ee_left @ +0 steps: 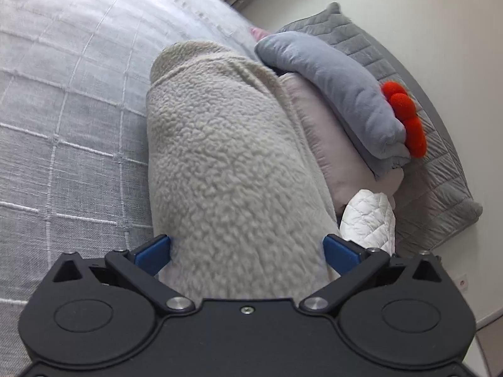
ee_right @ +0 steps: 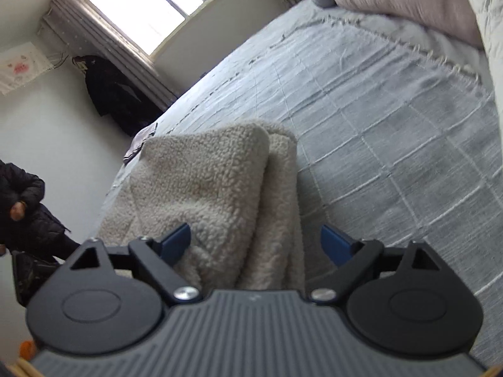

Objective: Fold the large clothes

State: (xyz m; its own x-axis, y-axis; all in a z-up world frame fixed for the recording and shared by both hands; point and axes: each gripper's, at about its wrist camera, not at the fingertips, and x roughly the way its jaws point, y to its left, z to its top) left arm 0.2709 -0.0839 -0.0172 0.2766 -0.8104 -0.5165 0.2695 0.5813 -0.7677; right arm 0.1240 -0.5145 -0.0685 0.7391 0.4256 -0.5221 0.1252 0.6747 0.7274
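Observation:
A cream fleece garment (ee_left: 226,157) lies folded into a long thick bundle on the grey checked bedcover (ee_left: 63,110). My left gripper (ee_left: 246,248) is open wide over its near end. The fleece fills the gap between the blue pads (ee_left: 154,254), which do not squeeze it. In the right wrist view the same fleece (ee_right: 204,182) shows two stacked folds near the bed's edge. My right gripper (ee_right: 254,242) is open above it, its left pad (ee_right: 176,242) against the pile and its right pad over the bedcover (ee_right: 393,125).
Beside the fleece is a stack of folded clothes: a grey garment (ee_left: 330,94) with red pompoms (ee_left: 405,116), a pale lilac one (ee_left: 330,157), a white quilted piece (ee_left: 371,216), and a grey quilted pillow (ee_left: 440,172). A person in a dark jacket (ee_right: 22,207) stands past the bed's edge.

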